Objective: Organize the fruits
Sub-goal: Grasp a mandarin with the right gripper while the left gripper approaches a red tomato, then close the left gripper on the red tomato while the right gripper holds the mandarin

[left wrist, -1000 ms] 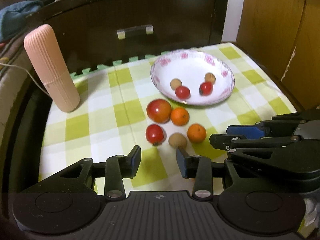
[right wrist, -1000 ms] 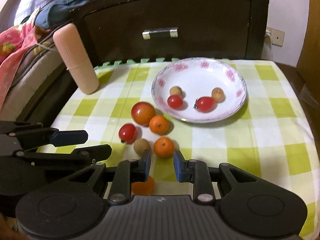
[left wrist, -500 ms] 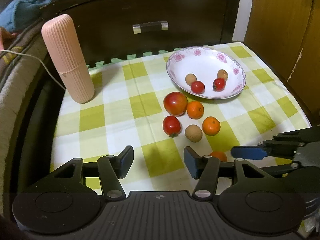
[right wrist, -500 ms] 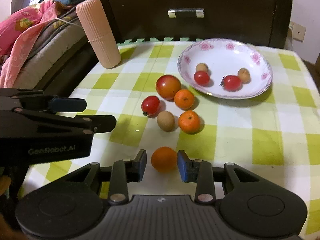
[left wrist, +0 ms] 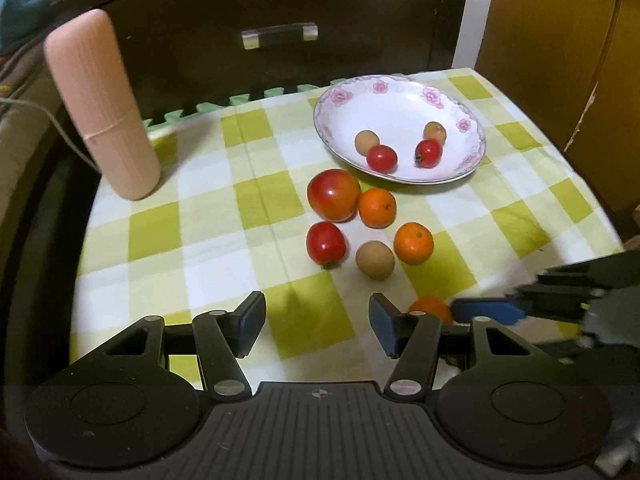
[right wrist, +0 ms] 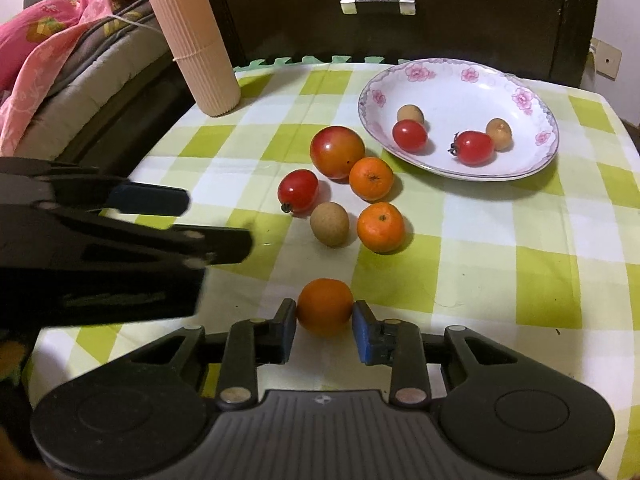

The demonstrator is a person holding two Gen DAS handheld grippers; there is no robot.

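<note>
My right gripper (right wrist: 324, 330) is shut on a small orange (right wrist: 324, 306) low over the front of the checked cloth; the same orange (left wrist: 430, 308) shows beside its blue pad. My left gripper (left wrist: 318, 320) stands open with nothing in it, to the left of the right one. Loose on the cloth lie a large tomato (left wrist: 333, 195), two oranges (left wrist: 377, 208) (left wrist: 413, 243), a small tomato (left wrist: 325, 244) and a brown longan (left wrist: 375, 260). Behind them the flowered white plate (left wrist: 392, 108) holds two small tomatoes and two longans.
A pink ribbed cylinder (left wrist: 102, 108) stands upright at the cloth's back left corner. A dark drawer front with a metal handle (left wrist: 280, 34) rises behind the table. Bedding (right wrist: 40, 60) lies to the left and a wooden panel (left wrist: 560, 40) stands to the right.
The right gripper drew back from the fruit cluster and its fingers closed onto the front orange. The left gripper opened wider and pulled back slightly.
</note>
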